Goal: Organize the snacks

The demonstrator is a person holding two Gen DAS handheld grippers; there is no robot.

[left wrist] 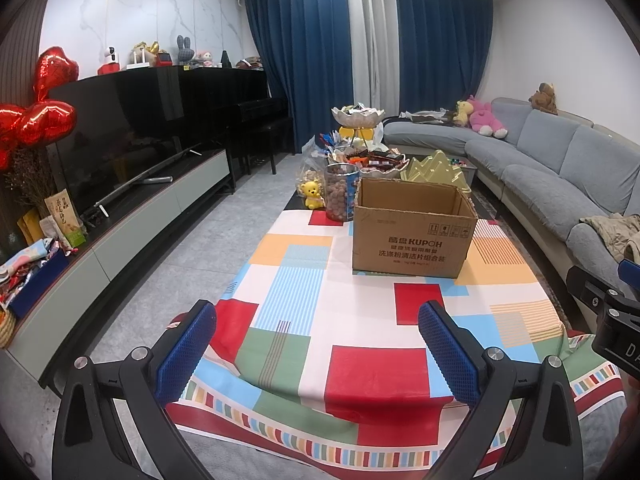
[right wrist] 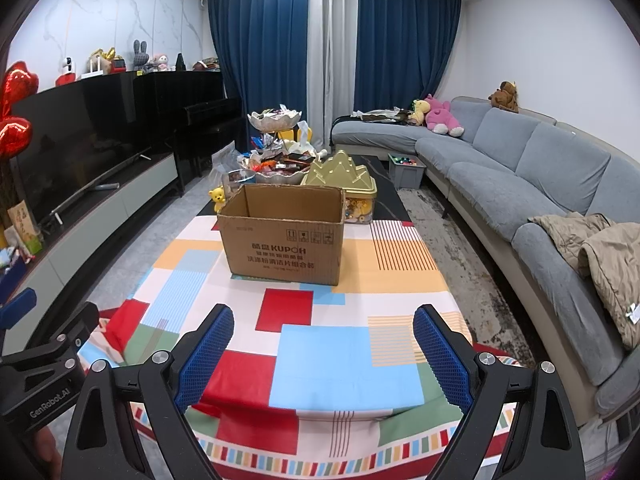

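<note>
One open brown cardboard box (left wrist: 414, 228) stands on the patchwork-coloured tablecloth (left wrist: 360, 320); its inside is not visible. Behind it are one clear cylindrical jar of brown round snacks (left wrist: 340, 192), one two-tier scalloped white snack stand (right wrist: 276, 148) piled with wrapped snacks, one gold mountain-shaped tin (right wrist: 344, 180) and one yellow bear figurine (left wrist: 312, 196). Left gripper (left wrist: 316, 344) and right gripper (right wrist: 324, 352) each hover over the near table edge, blue-padded fingers spread apart, holding nothing.
</note>
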